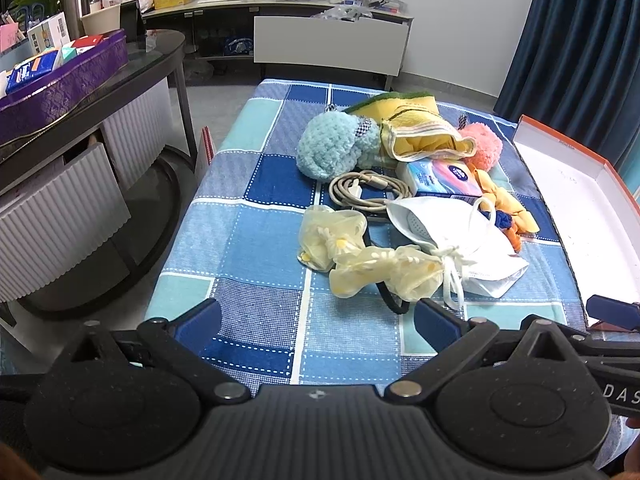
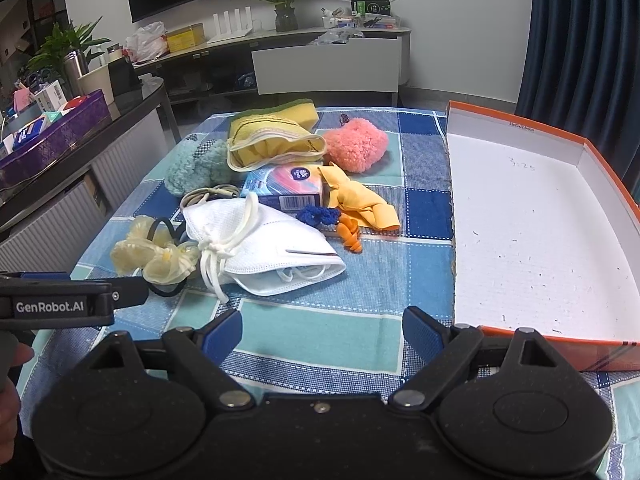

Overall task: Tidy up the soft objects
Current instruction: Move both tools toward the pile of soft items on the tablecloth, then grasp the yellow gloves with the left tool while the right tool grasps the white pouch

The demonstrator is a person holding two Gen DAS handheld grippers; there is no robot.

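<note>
Both the left tongs [image 1: 316, 322] and right tongs [image 2: 322, 326] hang spread and empty over the checked blue counter [image 2: 320, 320]. The white fabric face mask [image 2: 272, 248] lies mid-counter among the heaped soft things, left of the orange-rimmed white cardboard box [image 2: 540, 220].

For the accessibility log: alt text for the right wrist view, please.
Open right gripper hovers over a checked cloth, holding nothing. Ahead lie a white mask, tissue pack and pink pompom; an empty orange box sits right.
</note>
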